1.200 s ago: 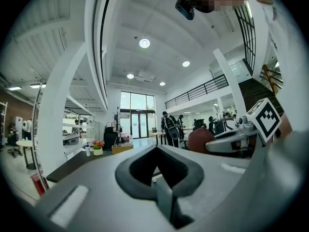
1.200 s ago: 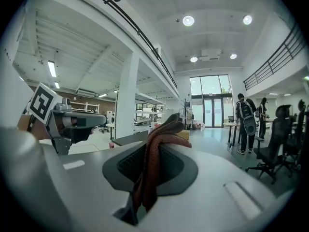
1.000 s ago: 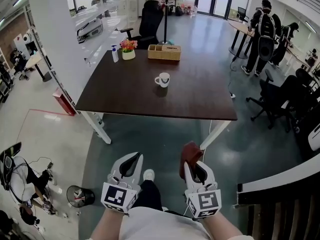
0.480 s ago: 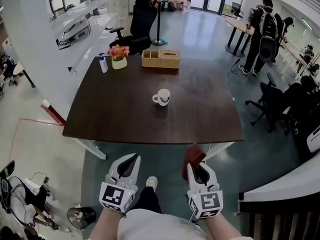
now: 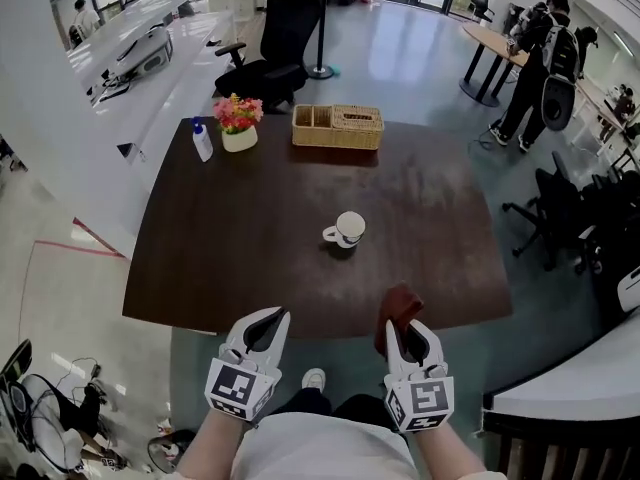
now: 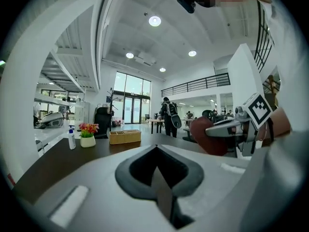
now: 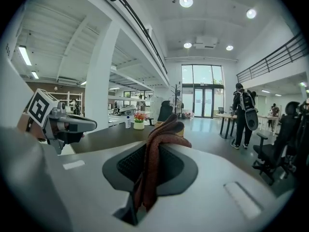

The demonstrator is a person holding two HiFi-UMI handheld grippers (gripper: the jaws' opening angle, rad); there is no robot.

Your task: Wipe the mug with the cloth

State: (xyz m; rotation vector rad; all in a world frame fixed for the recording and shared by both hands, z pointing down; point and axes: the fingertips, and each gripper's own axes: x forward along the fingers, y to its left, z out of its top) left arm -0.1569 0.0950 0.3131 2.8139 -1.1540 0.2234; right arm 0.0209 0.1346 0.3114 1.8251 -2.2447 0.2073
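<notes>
The dark brown rectangular tabletop (image 5: 230, 268) lay before you, and you held both tools at its near edge, your left tool (image 5: 277, 316) with jaws closed together on nothing and your right tool (image 5: 407, 330) clamped tight. A woven wicker basket (image 5: 338, 126) sat at the far edge with a white pot of pink flowers (image 5: 238, 128) to its left. The white ceramic mug (image 5: 349, 229) stood upright near the middle, well apart from the reddish-brown bunched cloth (image 5: 400, 303) pinched in your right tool's jaws.
</notes>
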